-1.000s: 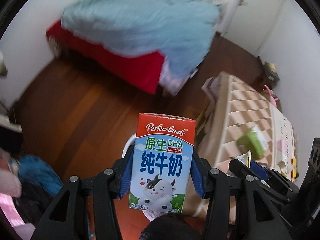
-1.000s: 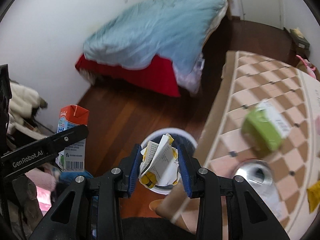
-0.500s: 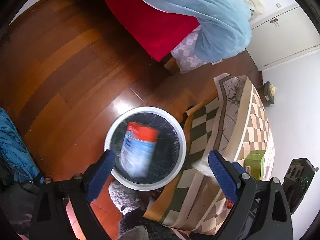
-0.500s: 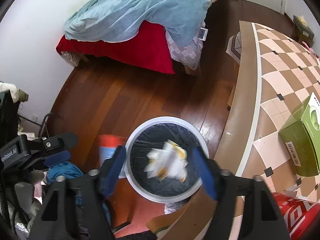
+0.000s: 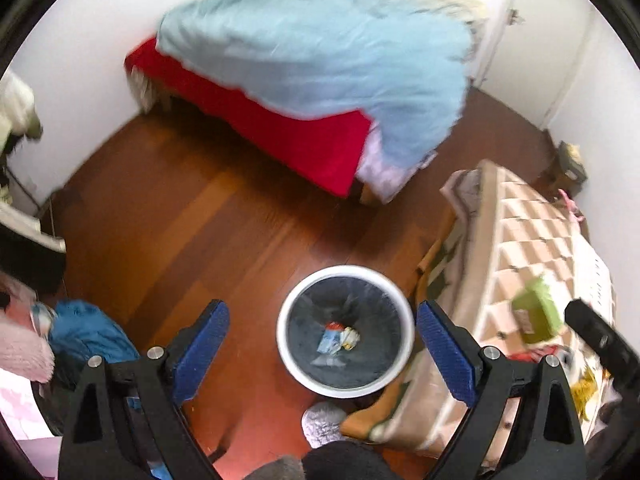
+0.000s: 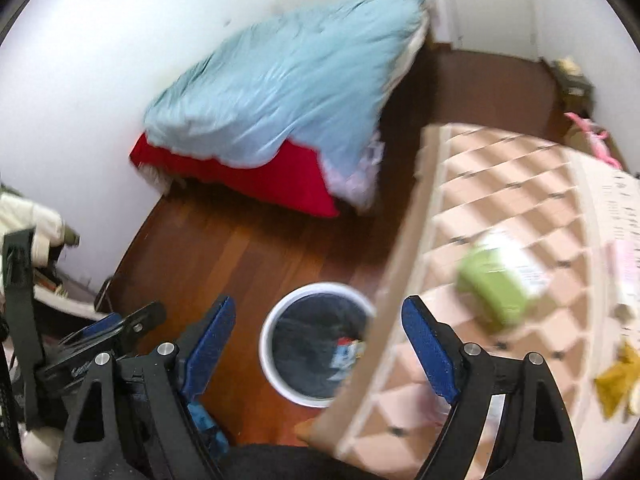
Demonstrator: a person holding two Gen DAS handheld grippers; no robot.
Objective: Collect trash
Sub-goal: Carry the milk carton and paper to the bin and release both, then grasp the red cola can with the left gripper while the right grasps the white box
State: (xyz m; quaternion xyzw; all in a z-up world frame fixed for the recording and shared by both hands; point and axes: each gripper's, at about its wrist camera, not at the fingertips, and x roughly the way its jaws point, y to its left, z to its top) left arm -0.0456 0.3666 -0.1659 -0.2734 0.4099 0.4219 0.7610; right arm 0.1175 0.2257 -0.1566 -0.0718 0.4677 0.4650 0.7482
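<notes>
One white bin (image 5: 346,276) on floor, just left of desk (image 5: 532,240); two trash pieces inside: milk carton (image 5: 329,338), crumpled wrapper (image 5: 351,336). Left gripper (image 5: 322,336), right gripper (image 6: 318,340) both wide apart, empty; one second ago each clamped its piece. One green box (image 6: 494,288) on desk.

We scan both wrist views and find no lettering we can read. The milk carton (image 5: 330,338) at the bottom of the trash bin (image 5: 288,354) is too small and blurred for its print to come through. The green box (image 6: 493,290) on the checked tablecloth (image 6: 520,184) carries a white label, smeared past reading. There are pale marks on the left gripper's (image 6: 120,330) black body in the right view, illegible as well.
</notes>
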